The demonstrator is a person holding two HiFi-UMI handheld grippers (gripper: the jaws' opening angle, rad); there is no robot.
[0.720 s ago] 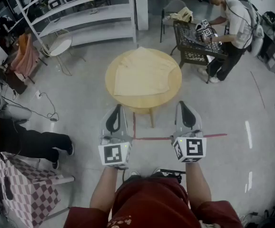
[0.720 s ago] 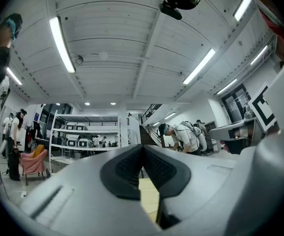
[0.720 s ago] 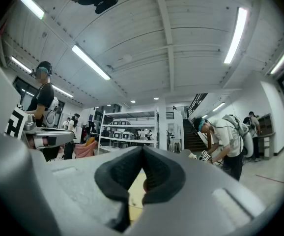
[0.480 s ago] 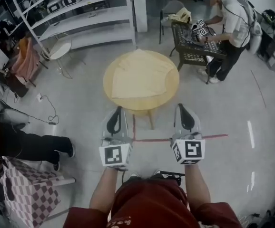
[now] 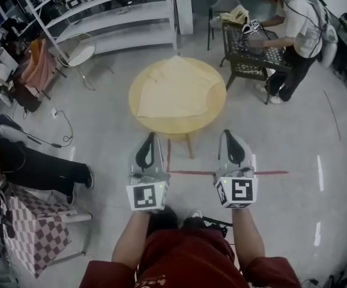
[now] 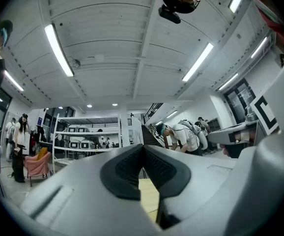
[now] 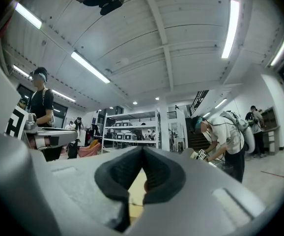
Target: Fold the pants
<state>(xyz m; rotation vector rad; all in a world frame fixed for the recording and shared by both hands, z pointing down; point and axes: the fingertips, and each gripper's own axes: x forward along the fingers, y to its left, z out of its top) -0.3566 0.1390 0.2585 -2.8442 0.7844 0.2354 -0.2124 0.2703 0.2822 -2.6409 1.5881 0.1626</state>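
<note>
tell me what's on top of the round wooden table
Pale yellow pants lie flat on the round table, covering most of its top. Anything beneath the cloth is hidden.

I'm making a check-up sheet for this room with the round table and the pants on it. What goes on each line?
Surface: round wooden table, with some bare top around the cloth.
Job's things: pale pants lying flat on the table.
Clutter: nothing seen on the table besides the pants.
Grippers: left gripper and right gripper are both shut and empty, side by side, short of the table.
Cables: a thin cable lies on the floor at the left.
Surroundings: white shelves, a person at a dark table, a checked chair, a red floor line.
</note>
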